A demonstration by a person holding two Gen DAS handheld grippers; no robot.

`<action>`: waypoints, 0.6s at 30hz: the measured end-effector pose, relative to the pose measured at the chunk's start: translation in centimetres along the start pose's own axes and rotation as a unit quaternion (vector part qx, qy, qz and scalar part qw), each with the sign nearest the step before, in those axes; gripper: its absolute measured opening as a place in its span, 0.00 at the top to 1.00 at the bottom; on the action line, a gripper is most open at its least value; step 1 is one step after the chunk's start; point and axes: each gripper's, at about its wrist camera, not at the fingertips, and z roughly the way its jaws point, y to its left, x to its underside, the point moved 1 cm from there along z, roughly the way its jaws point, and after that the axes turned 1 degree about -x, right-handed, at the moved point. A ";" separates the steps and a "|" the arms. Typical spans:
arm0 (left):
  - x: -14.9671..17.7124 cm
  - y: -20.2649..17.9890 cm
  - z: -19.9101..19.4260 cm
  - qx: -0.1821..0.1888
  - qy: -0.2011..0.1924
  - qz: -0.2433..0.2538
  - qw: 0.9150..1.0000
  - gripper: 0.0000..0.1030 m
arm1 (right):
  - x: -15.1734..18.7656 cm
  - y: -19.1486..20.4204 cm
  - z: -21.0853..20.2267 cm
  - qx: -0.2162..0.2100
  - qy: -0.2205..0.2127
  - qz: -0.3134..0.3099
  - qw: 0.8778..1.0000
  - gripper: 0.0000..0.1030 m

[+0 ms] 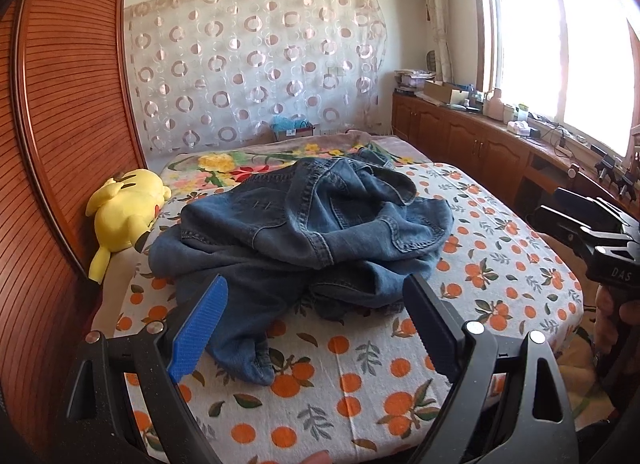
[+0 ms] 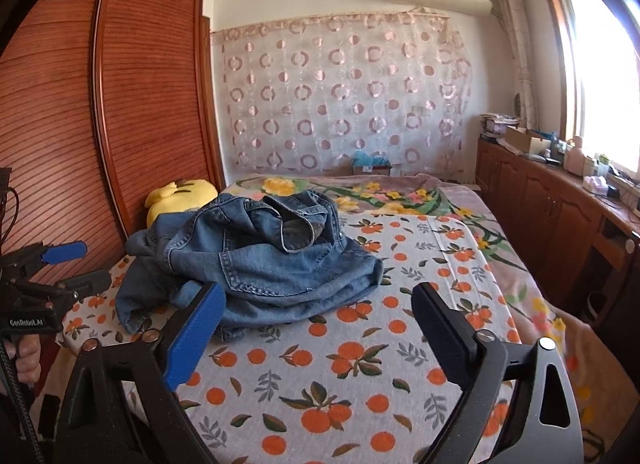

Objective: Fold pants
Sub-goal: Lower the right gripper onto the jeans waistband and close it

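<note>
Blue denim pants point(image 1: 304, 232) lie crumpled in a heap on the orange-print bed sheet point(image 1: 360, 376). One leg end trails toward me in the left wrist view. My left gripper point(image 1: 316, 292) hovers open just short of the heap, nothing between its fingers. In the right wrist view the same pants point(image 2: 264, 260) sit left of centre. My right gripper point(image 2: 320, 300) is open over the sheet point(image 2: 360, 364), its blue left finger point(image 2: 196, 332) near the heap's front edge. Each gripper also shows in the other's view: the right gripper point(image 1: 592, 232), the left gripper point(image 2: 60, 264).
A yellow plush toy point(image 1: 124, 216) lies at the bed's left side against a slatted wooden wardrobe point(image 1: 72, 104). A floral blanket point(image 2: 360, 192) covers the far half of the bed. Wooden cabinets point(image 2: 560, 208) with clutter run under the window on the right.
</note>
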 end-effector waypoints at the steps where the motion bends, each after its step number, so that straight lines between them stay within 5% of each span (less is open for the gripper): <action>1: -0.2 0.3 0.6 0.001 0.002 0.001 1.000 0.13 | -0.3 -0.1 0.6 -0.004 0.005 -0.004 1.000 0.16; 10: -2.2 1.8 5.4 0.000 0.020 0.020 1.000 0.13 | -2.9 -1.9 6.4 -0.037 0.043 -0.028 0.998 0.45; 18: -4.2 3.2 8.3 0.027 0.031 0.025 0.999 0.17 | -6.1 -3.4 10.6 -0.057 0.080 -0.040 0.994 0.53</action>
